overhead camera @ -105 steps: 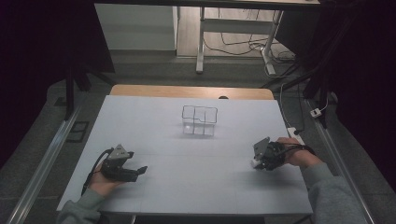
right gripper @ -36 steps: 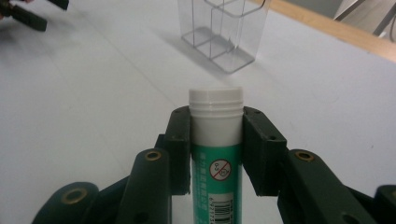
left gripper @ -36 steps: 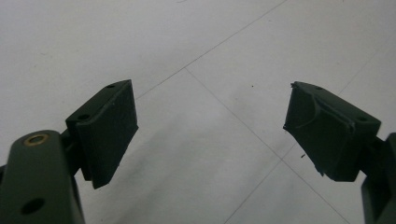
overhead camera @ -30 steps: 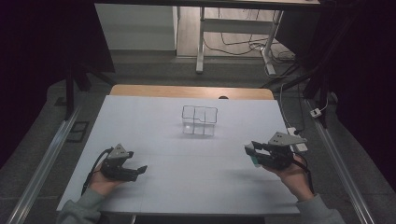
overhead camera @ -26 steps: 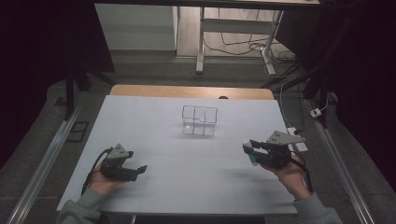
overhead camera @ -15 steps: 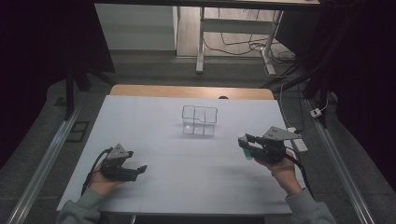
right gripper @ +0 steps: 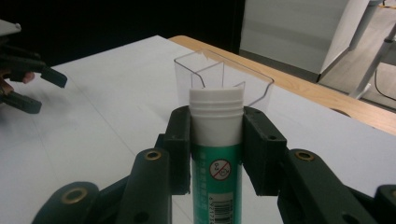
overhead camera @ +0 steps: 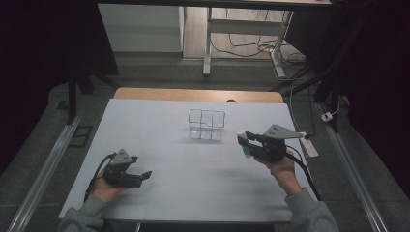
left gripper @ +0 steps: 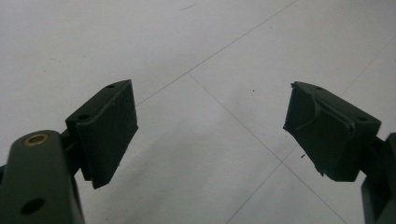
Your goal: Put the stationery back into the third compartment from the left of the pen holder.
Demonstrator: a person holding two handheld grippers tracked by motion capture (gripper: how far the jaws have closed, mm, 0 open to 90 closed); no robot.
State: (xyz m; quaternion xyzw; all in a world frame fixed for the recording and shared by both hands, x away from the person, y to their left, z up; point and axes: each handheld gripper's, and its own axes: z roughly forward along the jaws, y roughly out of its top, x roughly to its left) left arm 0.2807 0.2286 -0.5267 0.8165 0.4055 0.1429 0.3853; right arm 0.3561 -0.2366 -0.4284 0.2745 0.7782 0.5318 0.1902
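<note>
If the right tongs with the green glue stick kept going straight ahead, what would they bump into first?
Probably the clear plastic box. The right tongs, shut on the glue stick, point right at it, with bare table between. How far off it sits is hard to judge.

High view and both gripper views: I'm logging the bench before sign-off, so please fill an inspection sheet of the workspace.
Surface: white table, thin seams, wooden strip at far edge.
Job's things: green glue stick with white cap; clear divided organizer upright mid-table, nothing seen inside.
Clutter: nothing seen.
Grippers: right gripper shut on the glue stick, lifted near the organizer; left gripper open, nothing between its jaws, low over the table.
Cables: one trails from each gripper; loose wires on the far floor.
Surroundings: power strip at right table edge; dark room.
</note>
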